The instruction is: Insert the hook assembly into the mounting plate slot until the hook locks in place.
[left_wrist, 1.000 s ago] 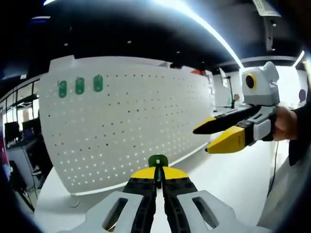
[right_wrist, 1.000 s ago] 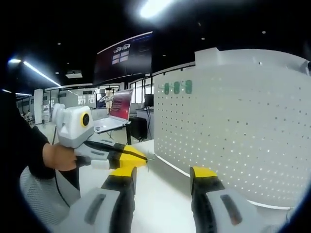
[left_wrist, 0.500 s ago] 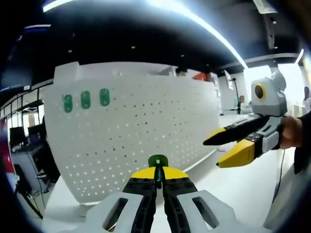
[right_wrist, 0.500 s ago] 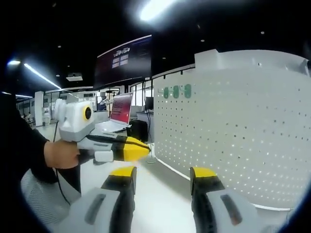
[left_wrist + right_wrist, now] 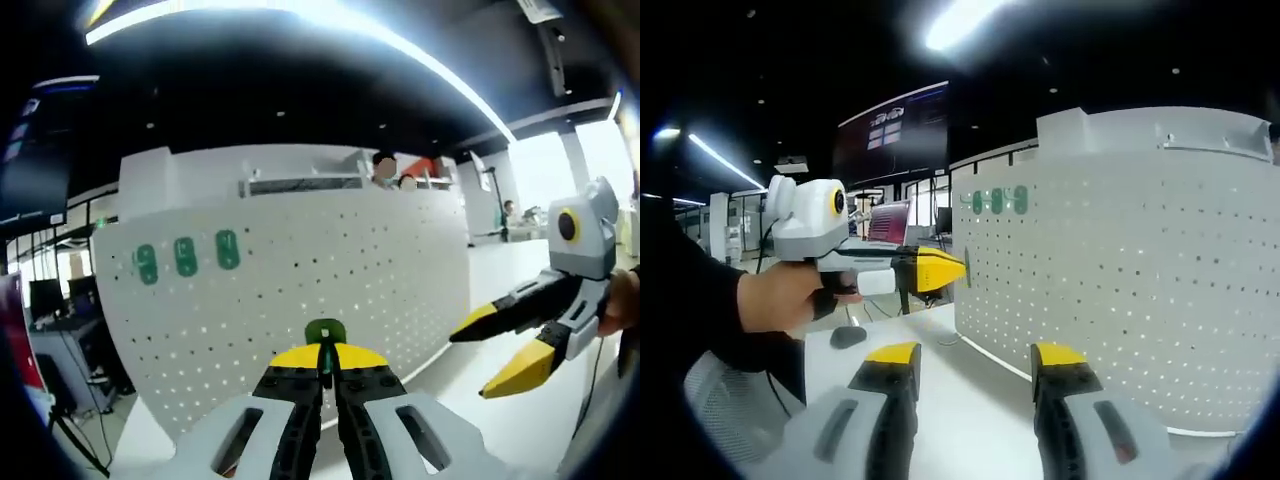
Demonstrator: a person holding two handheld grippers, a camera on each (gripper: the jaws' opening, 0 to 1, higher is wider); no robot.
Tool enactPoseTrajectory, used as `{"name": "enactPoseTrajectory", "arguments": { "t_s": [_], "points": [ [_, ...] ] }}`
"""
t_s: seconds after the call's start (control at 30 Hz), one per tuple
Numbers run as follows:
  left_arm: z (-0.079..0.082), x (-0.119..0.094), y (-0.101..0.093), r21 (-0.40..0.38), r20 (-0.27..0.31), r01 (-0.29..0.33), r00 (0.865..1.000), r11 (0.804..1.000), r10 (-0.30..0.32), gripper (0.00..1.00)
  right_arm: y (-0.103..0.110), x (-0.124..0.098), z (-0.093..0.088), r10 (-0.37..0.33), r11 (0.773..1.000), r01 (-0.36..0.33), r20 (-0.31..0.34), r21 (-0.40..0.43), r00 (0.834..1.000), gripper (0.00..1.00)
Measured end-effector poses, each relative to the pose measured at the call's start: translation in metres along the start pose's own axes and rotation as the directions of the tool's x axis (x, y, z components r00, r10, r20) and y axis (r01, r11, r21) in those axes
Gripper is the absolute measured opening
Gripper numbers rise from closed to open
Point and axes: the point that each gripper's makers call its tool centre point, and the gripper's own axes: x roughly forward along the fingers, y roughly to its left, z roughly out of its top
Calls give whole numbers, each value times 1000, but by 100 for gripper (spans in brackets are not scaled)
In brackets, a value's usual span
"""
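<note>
The left tongs (image 5: 322, 372) are pinched closed on a small green hook (image 5: 325, 333), its rounded head standing just above the yellow tips. The right tongs (image 5: 974, 372) stand open with nothing between them; in the left gripper view they come in from the right (image 5: 500, 345), jaws apart.

The hook looks like a light, stiff plastic piece — small enough to twist in the grip if pressed off-axis, so my guess is that holding it low on the shank, as now, leaves the head free to enter a hole. It probably needs a firm, straight push to lock.

Ahead stands the white pegboard (image 5: 330, 290), upright on a white table (image 5: 940, 400) and dotted with rows of small holes. Three green hooks (image 5: 186, 257) already sit in a row near its upper left corner. The held hook is apart from the board, not yet in any hole.

Around it is an open office — dark ceiling with bright strip lights, a wall screen (image 5: 895, 125), a laptop (image 5: 888, 222) on a farther desk, and a dark mouse-like object (image 5: 848, 337) on the table near the person's hand (image 5: 790, 300).
</note>
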Motion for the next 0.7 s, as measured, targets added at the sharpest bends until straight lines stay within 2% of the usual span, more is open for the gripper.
{"name": "enactPoseTrajectory", "arguments": {
  "t_s": [0.3, 0.7],
  "points": [
    [18, 8, 14, 5, 16, -36, 999, 999, 36, 3, 3, -1, 5, 10, 1000, -10, 12, -14, 1000, 42],
    [49, 32, 19, 17, 40, -55, 998, 998, 54, 3, 1, -4, 12, 7, 1000, -6, 31, -11, 999, 42]
  ]
}}
